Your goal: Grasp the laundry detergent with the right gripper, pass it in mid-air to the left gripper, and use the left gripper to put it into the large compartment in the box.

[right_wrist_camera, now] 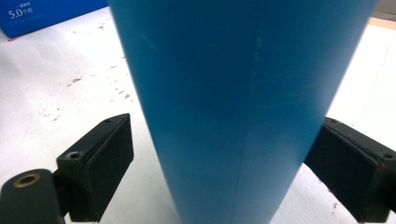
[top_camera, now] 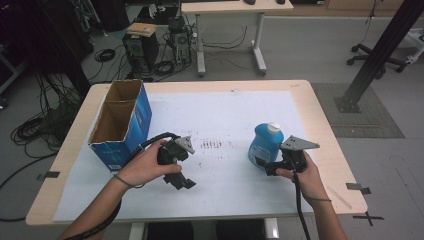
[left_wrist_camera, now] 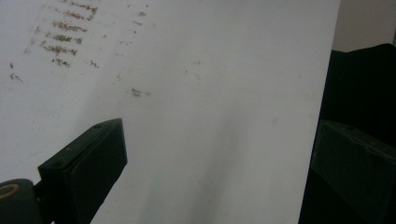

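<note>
Two grippers over white sheet point(top_camera: 225, 115) on table point(top_camera: 320, 125). Right gripper point(top_camera: 266, 166) at blue bottle point(top_camera: 265, 145), white cap, standing upright right of centre. Right gripper view: bottle point(right_wrist_camera: 238, 102) between jaws, right pad at or against its side, left pad with small gap; not clamped, jaws released. Left gripper point(top_camera: 185, 183) lies low on sheet, held by left hand point(top_camera: 145, 167), jaws spread, nothing between them. Open blue carton point(top_camera: 122, 125) stands at left edge, well apart from bottle.

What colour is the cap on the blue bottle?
White; the cap tops the blue bottle, clearest in the high view.
</note>
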`<state>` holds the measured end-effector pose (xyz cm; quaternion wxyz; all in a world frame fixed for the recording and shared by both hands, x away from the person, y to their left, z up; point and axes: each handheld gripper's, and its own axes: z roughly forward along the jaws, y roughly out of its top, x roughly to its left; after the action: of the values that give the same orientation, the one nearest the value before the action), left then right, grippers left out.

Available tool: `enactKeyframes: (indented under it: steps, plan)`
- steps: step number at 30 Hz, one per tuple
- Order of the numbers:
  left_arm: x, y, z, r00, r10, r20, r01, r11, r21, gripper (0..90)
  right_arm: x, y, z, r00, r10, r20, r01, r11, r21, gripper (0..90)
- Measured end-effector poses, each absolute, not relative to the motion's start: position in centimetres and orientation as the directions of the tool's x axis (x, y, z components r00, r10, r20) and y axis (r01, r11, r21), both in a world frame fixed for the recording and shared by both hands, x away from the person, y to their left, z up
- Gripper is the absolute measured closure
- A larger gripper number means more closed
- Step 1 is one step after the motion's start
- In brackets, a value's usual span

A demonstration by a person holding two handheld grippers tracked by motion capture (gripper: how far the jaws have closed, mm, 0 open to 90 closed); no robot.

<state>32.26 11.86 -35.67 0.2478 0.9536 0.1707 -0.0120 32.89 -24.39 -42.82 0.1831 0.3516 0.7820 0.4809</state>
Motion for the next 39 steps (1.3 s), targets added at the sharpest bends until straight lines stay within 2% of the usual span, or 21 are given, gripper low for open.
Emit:
enactKeyframes:
  steps: [6, 8, 18, 20, 31, 34, 39]
  plan:
    - [32.26, 11.83, -35.63, 0.942, 0.317, -0.108, 0.33, -0.82, 0.468, 3.5, 32.92, -24.42, -42.86, -0.689, 0.723, 0.047, 0.369, 0.294, 0.882, 13.2]
    - [32.28, 11.81, -35.63, 0.941, 0.322, -0.107, 0.333, -0.82, 0.465, 3.5, 32.9, -24.42, -42.87, -0.694, 0.719, 0.046, 0.365, 0.296, 0.883, 16.5]
    - [32.37, 11.71, -35.64, 0.942, 0.319, -0.108, 0.331, -0.821, 0.464, 3.5, 32.91, -24.43, -43.02, -0.701, 0.713, 0.038, 0.357, 0.304, 0.883, 21.6]
    - [32.39, 11.69, -35.63, 0.942, 0.317, -0.106, 0.329, -0.823, 0.463, 3.5, 32.91, -24.44, -43.03, -0.701, 0.712, 0.037, 0.356, 0.304, 0.884, 25.6]
    - [32.4, 11.73, -35.5, 0.942, 0.32, -0.103, 0.33, -0.821, 0.465, 3.5, 33.0, -24.34, -43.12, -0.701, 0.713, 0.031, 0.347, 0.304, 0.887, 29.5]
    - [32.38, 11.77, -35.47, 0.942, 0.32, -0.103, 0.33, -0.821, 0.466, 3.6, 33.03, -24.31, -43.12, -0.7, 0.714, 0.027, 0.345, 0.304, 0.888, 33.9]
    - [32.34, 11.8, -35.47, 0.941, 0.322, -0.103, 0.332, -0.82, 0.466, 3.5, 33.09, -24.24, -43.13, -0.696, 0.718, 0.022, 0.341, 0.303, 0.89, 36.1]
